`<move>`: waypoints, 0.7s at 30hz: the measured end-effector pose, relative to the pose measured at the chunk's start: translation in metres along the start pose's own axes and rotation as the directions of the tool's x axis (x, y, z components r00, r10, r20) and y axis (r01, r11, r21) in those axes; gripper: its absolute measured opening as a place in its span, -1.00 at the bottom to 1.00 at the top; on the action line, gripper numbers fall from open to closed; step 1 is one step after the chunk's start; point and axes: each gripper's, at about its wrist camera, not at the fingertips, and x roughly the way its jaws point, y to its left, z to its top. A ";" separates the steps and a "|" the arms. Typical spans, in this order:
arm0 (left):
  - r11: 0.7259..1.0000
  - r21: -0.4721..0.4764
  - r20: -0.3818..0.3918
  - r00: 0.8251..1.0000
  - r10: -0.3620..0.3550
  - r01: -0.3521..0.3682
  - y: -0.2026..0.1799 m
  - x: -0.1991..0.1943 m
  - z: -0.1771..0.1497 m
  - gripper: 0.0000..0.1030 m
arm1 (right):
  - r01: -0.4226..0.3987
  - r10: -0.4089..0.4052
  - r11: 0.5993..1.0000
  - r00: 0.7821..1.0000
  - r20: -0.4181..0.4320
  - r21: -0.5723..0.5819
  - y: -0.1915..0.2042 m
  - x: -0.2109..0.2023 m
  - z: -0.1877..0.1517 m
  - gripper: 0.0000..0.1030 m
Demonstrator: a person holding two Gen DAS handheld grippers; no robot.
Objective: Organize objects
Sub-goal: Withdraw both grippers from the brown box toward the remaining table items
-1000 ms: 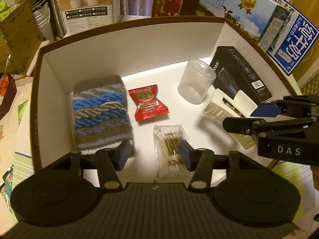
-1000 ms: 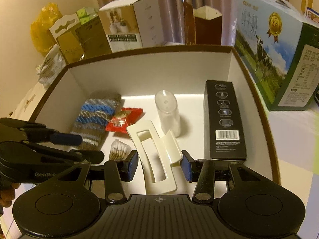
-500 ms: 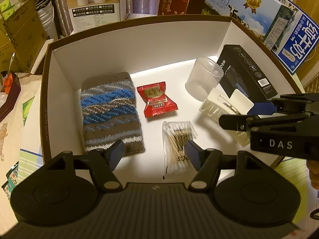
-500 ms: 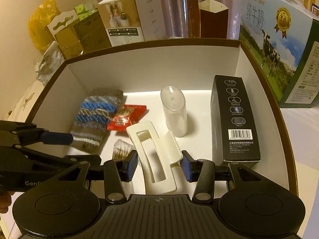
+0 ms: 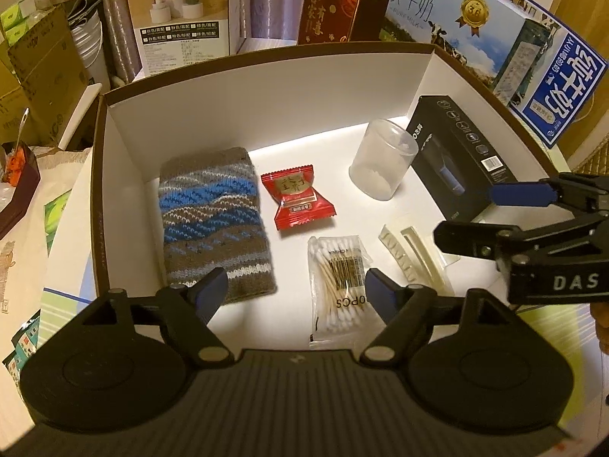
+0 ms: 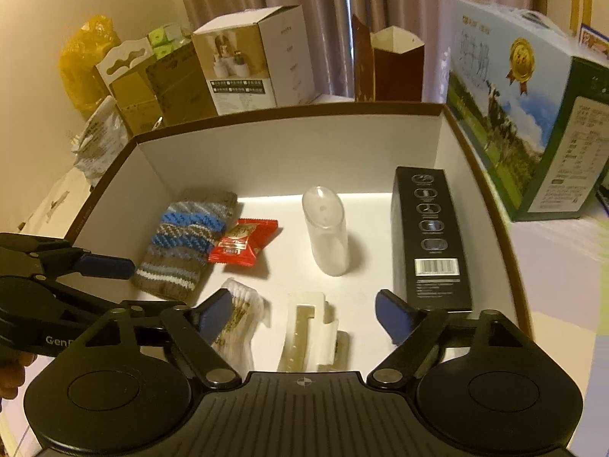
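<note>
Box (image 5: 266,87) – pouch (image 5: 213,221); candy (image 5: 297,200); swabs (image 5: 338,278)

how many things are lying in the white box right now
6: knit pouch at left, red candy packet beside it, cotton swab pack in front, clear plastic cup further back, cream hair clip front right, black carton along the right wall. Nothing looks hidden.

Hair clip (image 6: 313,333) — near end hidden.

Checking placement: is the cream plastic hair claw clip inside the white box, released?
Inside and released. The cream hair claw clip lies on the white box floor; the right gripper is open above it.
</note>
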 end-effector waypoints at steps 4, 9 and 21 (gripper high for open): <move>1.000 -0.009 0.009 1.000 -0.001 0.001 -0.001 -0.005 -0.001 0.48 | 0.001 -0.002 1.000 1.000 0.007 0.015 -0.003 -0.011 -0.001 0.69; 1.000 -0.021 0.031 0.999 0.009 -0.009 -0.002 -0.017 -0.002 0.63 | 0.004 -0.005 1.000 1.000 0.021 0.031 -0.005 -0.026 -0.003 0.72; 0.999 -0.033 0.091 0.996 0.023 -0.020 -0.012 -0.062 -0.011 0.66 | 0.000 -0.007 0.996 0.997 0.080 0.092 -0.009 -0.070 -0.017 0.75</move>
